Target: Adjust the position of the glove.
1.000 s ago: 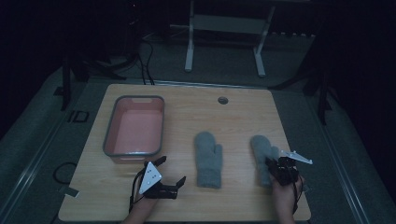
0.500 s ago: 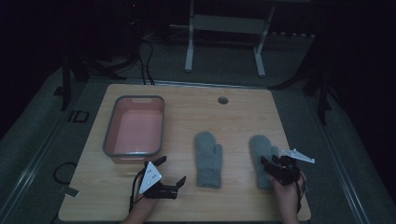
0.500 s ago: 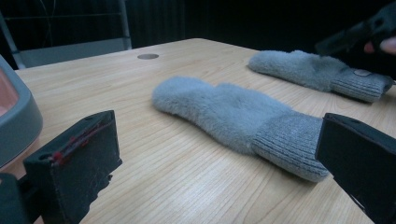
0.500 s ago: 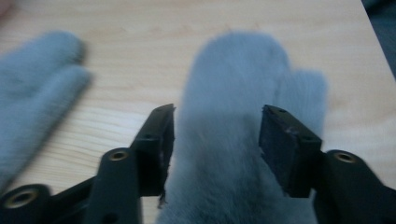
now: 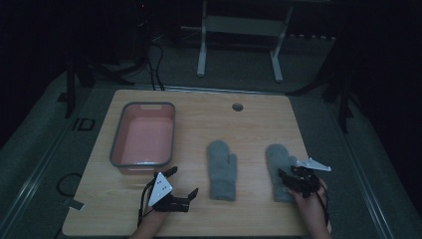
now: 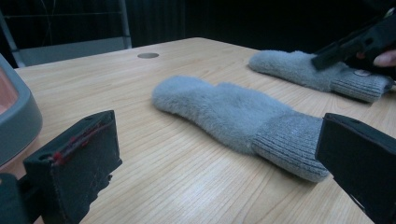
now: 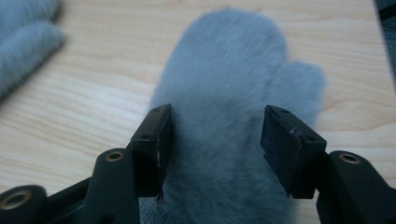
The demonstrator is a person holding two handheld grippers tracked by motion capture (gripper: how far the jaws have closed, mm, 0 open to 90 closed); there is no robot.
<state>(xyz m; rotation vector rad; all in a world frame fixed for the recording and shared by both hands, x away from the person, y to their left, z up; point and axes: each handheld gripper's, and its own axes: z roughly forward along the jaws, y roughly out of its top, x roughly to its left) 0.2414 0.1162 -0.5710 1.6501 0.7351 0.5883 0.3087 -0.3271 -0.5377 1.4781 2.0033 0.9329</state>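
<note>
Two grey fuzzy mittens lie flat on the wooden table. My right gripper hovers over the cuff end of the right mitten. In the right gripper view its jaws have just been opening and stand apart, with the mitten's fur between them and unpressed. My left gripper rests low at the front left, open and holding nothing. In the left gripper view it faces the middle mitten, with the other mitten and the right gripper beyond.
A grey tub with a pink inside stands at the left of the table, just beyond my left gripper; its rim edges the left gripper view. A round cable hole sits near the far edge. Metal stand legs rise behind the table.
The right gripper's jaws were together on the right mitten's cuff end and have spread apart over it. The left gripper and both mittens have stayed put.
</note>
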